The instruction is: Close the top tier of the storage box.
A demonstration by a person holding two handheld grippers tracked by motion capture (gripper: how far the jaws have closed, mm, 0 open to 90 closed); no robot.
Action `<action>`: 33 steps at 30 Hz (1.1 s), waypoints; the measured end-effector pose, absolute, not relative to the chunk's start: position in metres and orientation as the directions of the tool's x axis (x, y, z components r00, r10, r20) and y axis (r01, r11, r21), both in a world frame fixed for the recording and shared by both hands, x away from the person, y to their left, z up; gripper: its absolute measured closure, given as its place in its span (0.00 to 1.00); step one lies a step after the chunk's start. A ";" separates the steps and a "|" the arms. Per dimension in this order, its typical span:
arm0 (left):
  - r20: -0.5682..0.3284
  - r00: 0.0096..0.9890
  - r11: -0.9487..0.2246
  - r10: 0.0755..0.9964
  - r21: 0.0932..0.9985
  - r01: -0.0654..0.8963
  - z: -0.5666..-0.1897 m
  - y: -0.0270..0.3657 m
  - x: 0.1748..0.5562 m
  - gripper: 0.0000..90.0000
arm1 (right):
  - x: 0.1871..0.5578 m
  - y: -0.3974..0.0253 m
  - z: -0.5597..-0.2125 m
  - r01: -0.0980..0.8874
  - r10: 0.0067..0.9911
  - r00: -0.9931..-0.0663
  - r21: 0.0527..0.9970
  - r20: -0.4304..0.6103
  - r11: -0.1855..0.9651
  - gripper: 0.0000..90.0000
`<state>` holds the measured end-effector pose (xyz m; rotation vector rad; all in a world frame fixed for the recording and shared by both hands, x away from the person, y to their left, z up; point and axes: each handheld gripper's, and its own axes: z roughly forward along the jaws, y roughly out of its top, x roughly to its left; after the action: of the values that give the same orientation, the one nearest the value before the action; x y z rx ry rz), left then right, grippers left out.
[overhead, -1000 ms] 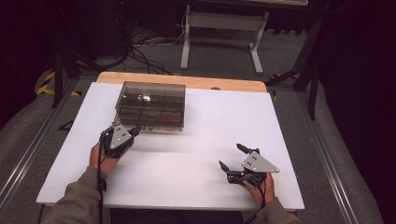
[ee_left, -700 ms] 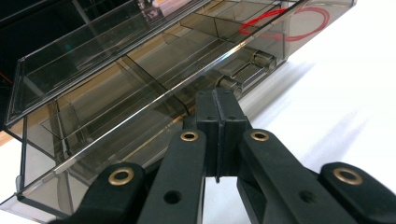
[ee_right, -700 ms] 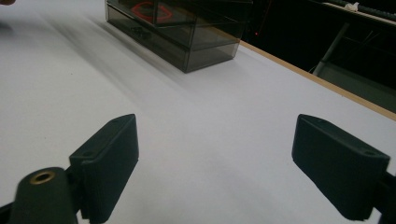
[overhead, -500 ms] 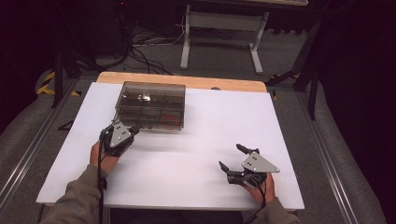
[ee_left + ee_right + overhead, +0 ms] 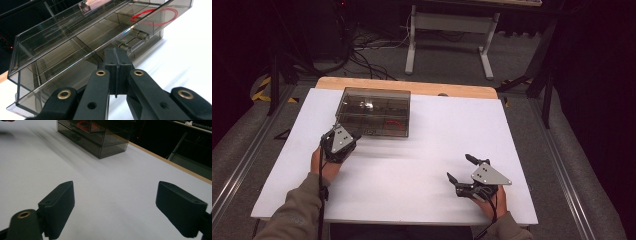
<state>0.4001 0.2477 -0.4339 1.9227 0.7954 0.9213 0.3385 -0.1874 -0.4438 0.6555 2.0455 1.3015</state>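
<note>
A smoky clear plastic organiser box [image 5: 374, 111] with compartments stands at the back left of the white table [image 5: 447, 135]. A red loop [image 5: 152, 17] lies inside it. My left gripper [image 5: 337, 130] sits at the box's near left corner. Its jaws are pressed together [image 5: 117, 53], right against the box front [image 5: 62, 50] beside two small clear knobs [image 5: 125, 47]; I see nothing between them. My right gripper [image 5: 460, 168] rests near the table's front right, jaws wide apart [image 5: 116, 195] over bare white surface, the box [image 5: 95, 135] far off.
A wooden strip [image 5: 407, 86] edges the table's far side. Beyond it, a white stand [image 5: 447, 30] and cables lie on the floor. Metal rails run along both sides of the table. Open white surface lies between the two grippers.
The left gripper has crept slightly toward the box. The right gripper has held its place.
</note>
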 end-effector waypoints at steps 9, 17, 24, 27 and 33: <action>0.304 0.516 -0.451 0.801 0.873 0.184 -0.436 0.247 0.411 1.00 | 0.338 -0.188 -0.443 0.078 0.689 -0.684 0.916 -0.237 0.393 0.19; 0.308 0.505 -0.452 0.806 0.871 0.190 -0.436 0.246 0.422 1.00 | 0.339 -0.188 -0.444 0.078 0.687 -0.685 0.914 -0.242 0.399 0.19; 0.302 0.493 -0.440 0.816 0.877 0.192 -0.436 0.246 0.426 1.00 | 0.339 -0.188 -0.445 0.082 0.691 -0.683 0.914 -0.240 0.398 0.19; 0.300 0.488 -0.437 0.820 0.878 0.194 -0.436 0.246 0.428 1.00 | 0.339 -0.187 -0.444 0.082 0.688 -0.685 0.913 -0.241 0.401 0.19; 0.302 0.471 -0.434 0.829 0.878 0.202 -0.438 0.247 0.433 1.00 | 0.339 -0.187 -0.445 0.082 0.688 -0.684 0.911 -0.243 0.404 0.19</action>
<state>0.4327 0.2470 -0.4375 1.9020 0.8604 0.9692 0.3392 -0.1865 -0.4448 0.6528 2.0532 1.2854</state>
